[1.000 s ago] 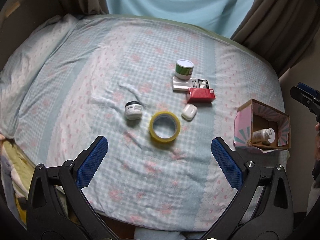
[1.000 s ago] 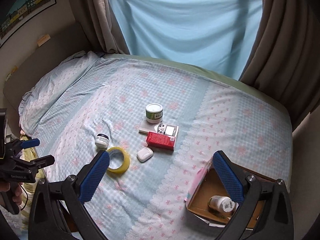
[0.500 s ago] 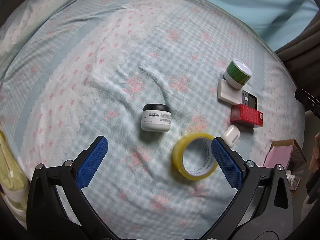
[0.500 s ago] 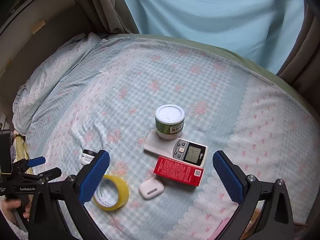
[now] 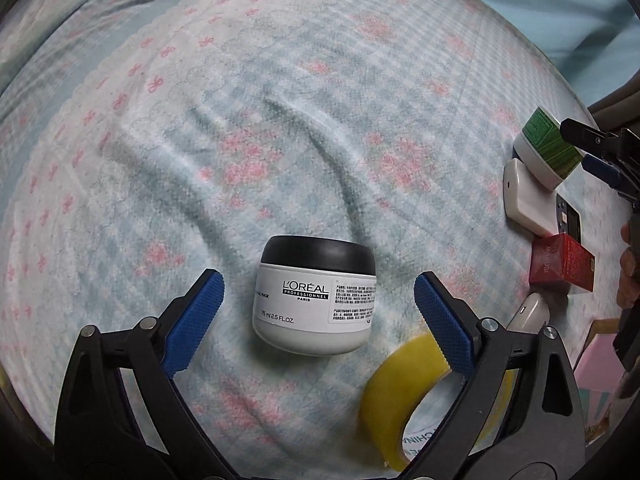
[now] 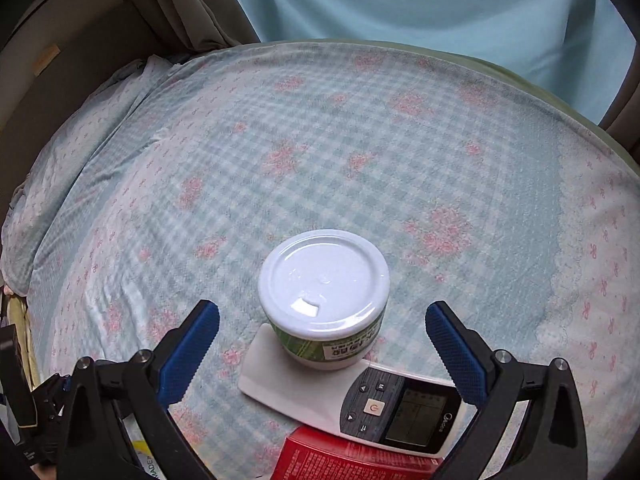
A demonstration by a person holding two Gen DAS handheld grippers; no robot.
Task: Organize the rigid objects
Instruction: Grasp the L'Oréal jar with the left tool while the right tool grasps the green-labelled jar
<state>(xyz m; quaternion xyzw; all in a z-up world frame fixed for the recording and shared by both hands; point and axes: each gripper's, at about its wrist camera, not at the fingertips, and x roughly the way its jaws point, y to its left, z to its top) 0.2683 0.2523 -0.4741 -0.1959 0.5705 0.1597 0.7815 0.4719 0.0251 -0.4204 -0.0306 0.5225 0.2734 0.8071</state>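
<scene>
Squarely between open left gripper (image 5: 316,314) pads: black-lidded cream jar (image 5: 315,295)

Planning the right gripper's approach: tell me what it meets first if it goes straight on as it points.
Likely the green-labelled jar, centred between the open right gripper fingers; the remote lies just under the path.

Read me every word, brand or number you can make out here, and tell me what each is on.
"L'ORÉAL PROFESSIONNEL PARIS", "MASK", "75 ml 2.5 FL.OZ": black-lidded jar; its small-print panel is unreadable.
"CHINA": yellow tape roll, inner core, partly hidden.
Red box: lettering blurred.
Remote: logo too small.
Green-labelled jar: label unreadable.
</scene>
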